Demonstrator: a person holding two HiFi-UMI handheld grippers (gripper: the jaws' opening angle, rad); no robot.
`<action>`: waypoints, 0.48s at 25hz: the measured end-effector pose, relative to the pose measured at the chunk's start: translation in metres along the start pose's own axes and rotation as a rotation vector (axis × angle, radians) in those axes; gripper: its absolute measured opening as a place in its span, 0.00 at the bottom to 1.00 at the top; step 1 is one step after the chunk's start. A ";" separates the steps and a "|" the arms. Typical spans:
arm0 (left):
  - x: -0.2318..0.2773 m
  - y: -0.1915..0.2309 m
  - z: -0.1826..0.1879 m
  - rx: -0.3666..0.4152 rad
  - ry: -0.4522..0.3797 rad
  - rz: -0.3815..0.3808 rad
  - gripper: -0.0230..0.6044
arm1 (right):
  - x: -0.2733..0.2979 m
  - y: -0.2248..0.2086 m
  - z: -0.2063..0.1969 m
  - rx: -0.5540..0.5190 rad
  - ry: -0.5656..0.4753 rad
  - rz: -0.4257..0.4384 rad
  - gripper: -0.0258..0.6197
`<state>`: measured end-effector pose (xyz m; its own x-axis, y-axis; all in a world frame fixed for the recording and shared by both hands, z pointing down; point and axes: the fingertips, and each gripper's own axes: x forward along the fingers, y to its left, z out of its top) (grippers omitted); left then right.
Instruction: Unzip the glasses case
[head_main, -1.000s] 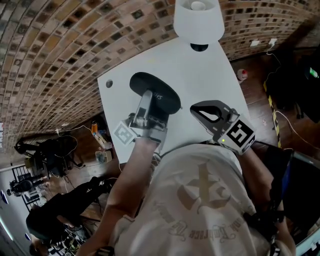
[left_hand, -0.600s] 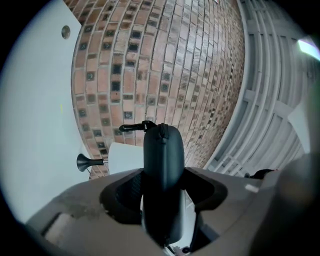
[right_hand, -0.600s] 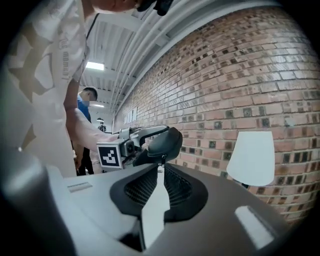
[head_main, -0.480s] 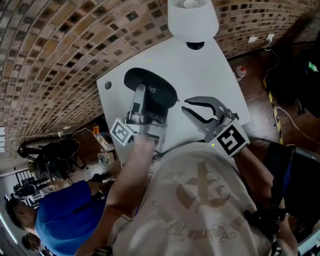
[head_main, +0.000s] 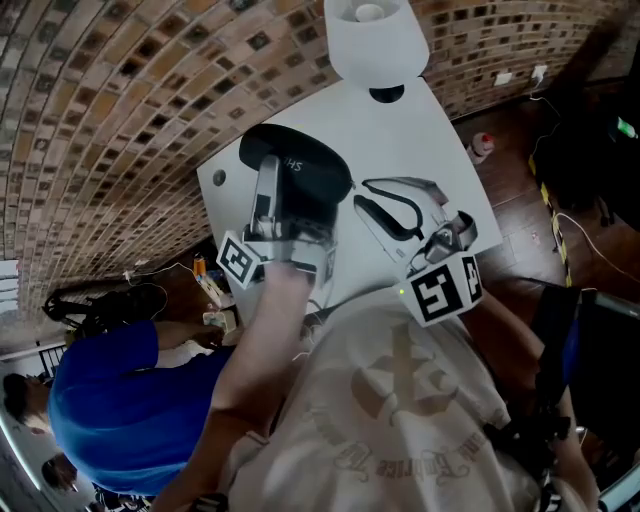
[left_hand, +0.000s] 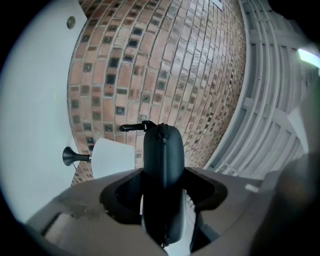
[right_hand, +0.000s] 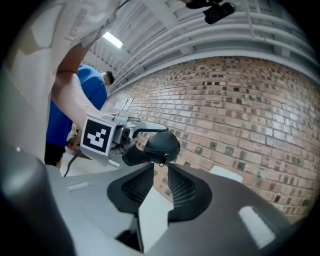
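Note:
The black glasses case (head_main: 300, 178) is held above the white table (head_main: 425, 130) with my left gripper (head_main: 272, 190) shut on it. In the left gripper view the case (left_hand: 162, 165) stands on edge between the pads, its zipper seam facing the camera. My right gripper (head_main: 360, 193) sits just right of the case. Its jaws have just been opening and stand a little apart with nothing between them. In the right gripper view the case (right_hand: 157, 144) lies just ahead of the right gripper (right_hand: 160, 172), and the zipper pull (right_hand: 161, 161) hangs from the case's near end.
A white lamp (head_main: 375, 40) stands at the table's far edge. A small round hole (head_main: 219, 178) marks the table's left corner. Patterned brick lies all round. A person in blue (head_main: 120, 400) stands at the lower left, and cables and a small bottle (head_main: 482, 146) are on the floor at right.
Both grippers moved up the picture, the case with the left one. The right gripper rolled and its jaws parted. A person in blue came into view at the lower left.

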<state>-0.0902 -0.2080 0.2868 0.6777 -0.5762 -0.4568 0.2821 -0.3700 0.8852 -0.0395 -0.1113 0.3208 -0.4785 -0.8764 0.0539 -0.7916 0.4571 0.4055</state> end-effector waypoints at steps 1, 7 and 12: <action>0.006 -0.006 0.001 0.012 0.000 -0.008 0.45 | 0.002 -0.005 0.004 -0.024 -0.009 -0.029 0.18; 0.034 -0.036 -0.001 0.075 0.010 -0.050 0.45 | 0.006 -0.033 0.033 -0.093 -0.070 -0.145 0.18; 0.039 -0.040 0.000 0.077 0.018 -0.048 0.45 | 0.007 -0.038 0.036 -0.115 -0.067 -0.175 0.13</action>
<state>-0.0750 -0.2159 0.2341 0.6770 -0.5437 -0.4960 0.2620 -0.4517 0.8528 -0.0267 -0.1294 0.2729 -0.3645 -0.9273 -0.0853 -0.8182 0.2752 0.5048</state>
